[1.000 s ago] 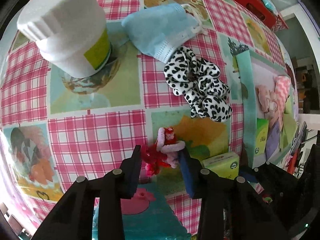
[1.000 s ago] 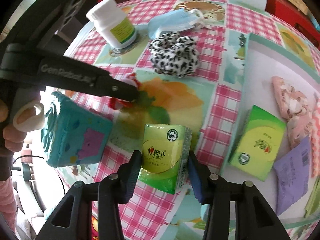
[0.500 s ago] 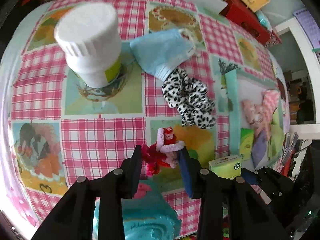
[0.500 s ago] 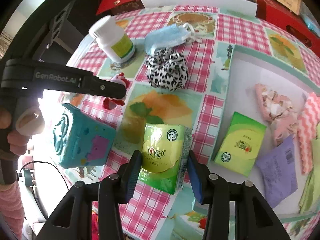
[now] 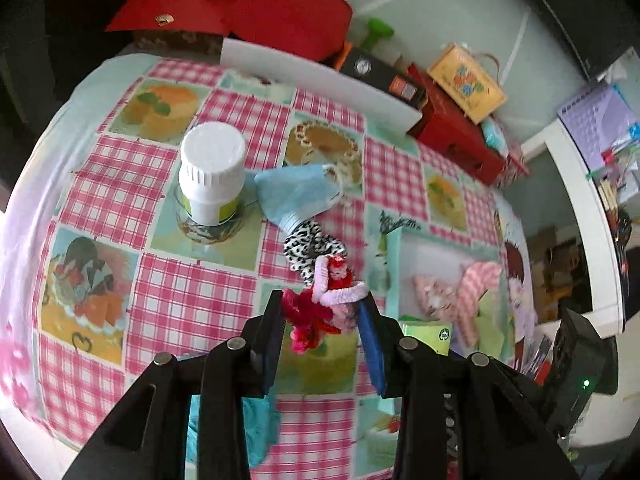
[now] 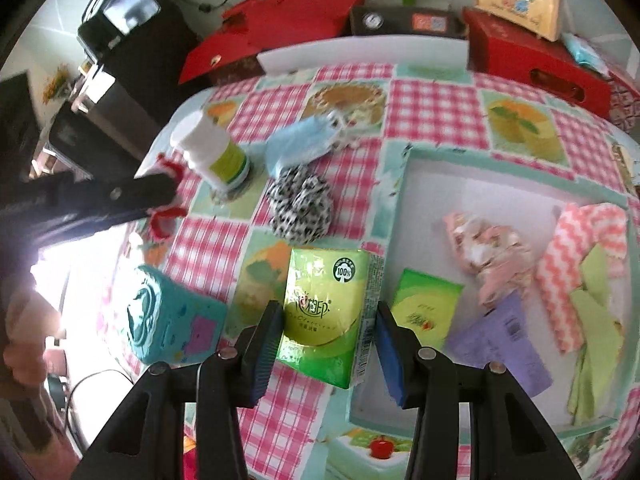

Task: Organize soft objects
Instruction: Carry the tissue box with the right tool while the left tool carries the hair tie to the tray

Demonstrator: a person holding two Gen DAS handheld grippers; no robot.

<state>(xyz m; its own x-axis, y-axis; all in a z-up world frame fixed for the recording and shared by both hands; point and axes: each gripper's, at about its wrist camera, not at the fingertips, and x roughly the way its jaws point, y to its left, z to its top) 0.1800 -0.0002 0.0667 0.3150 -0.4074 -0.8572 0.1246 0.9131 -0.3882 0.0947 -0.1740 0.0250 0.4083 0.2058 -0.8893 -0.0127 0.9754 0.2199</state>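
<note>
Both grippers are up off the surface (image 6: 432, 100), each carrying something. The left gripper (image 5: 322, 314) has its fingers clenched on a red and pink fuzzy toy (image 5: 326, 300), held in the air above the checked cloth. The right gripper (image 6: 326, 326) grips a green tissue pack (image 6: 328, 312) between its fingers, just off the left rim of the white tray (image 6: 400, 184). In the tray lie another tissue pack (image 6: 424, 308), cloths (image 6: 576, 252) and a purple packet (image 6: 504, 344). A spotted scrunchie (image 6: 302, 210), blue mask (image 6: 300, 146) and white bottle (image 6: 212, 148) sit near the surface's far edge; a teal toy (image 6: 168, 316) stands at the left edge.
</note>
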